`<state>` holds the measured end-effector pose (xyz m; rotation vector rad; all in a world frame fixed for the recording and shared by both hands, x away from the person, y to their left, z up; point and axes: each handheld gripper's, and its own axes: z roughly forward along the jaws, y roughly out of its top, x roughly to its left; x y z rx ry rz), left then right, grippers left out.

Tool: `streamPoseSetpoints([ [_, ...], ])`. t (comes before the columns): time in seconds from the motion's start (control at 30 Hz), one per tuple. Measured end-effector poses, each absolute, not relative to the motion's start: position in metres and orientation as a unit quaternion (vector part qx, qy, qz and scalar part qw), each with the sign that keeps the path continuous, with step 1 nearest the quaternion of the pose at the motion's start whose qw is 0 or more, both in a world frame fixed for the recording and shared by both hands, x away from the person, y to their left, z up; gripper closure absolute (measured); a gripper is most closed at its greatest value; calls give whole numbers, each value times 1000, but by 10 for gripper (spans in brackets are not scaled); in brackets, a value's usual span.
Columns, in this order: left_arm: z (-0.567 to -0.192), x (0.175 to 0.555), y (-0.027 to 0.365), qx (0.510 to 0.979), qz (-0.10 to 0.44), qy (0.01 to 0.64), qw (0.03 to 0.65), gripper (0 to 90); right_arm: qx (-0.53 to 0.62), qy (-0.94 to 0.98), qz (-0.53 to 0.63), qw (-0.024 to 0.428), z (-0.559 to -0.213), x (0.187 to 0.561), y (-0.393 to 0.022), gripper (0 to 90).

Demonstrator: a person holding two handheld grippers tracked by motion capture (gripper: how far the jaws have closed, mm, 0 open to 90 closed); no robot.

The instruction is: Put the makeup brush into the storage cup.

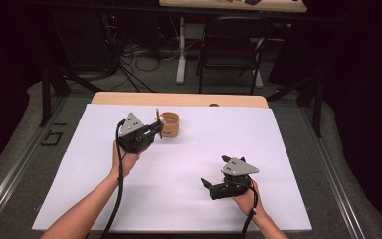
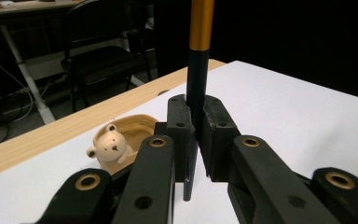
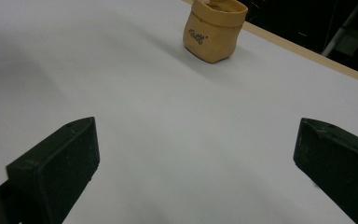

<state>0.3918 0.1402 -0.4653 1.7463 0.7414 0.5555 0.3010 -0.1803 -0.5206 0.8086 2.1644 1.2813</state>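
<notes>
Clamping a slim dark-blue pen with a gold metal upper barrel [image 2: 197, 93] upright between the pads of the left hand-held gripper [image 1: 155, 128], jaws nearly together on the shaft so the pen cannot swing while carried. Keeping the lower end pointing down and free below the pads, probably so it can drop straight into an opening. Hovering just beside the small tan leather-look pouch-shaped holder [image 1: 170, 124], which is standing upright toward the far side of the white sheet covering the worktop [image 1: 229, 149], mouth open upward (a little cream bear figure [image 2: 109, 147] peeking over its rim in the left gripper view). Sitting the holder well apart from the sheet's edges, likely for room to approach from above.

Resting the right hand-held gripper [image 1: 210, 186] low over the near right of the sheet, jaws spread wide with nothing between them, well apart from the holder, seemingly waiting out of the way. Hard telling from the high view whether the pen tip is already over the holder's mouth or short of it.
</notes>
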Motion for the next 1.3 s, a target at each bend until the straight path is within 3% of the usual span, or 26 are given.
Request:
streamPoseSetpoints([
  [1.3,-445,445,116,729,262,319,546,832,293,799,466,241,-521,302,-179,0],
])
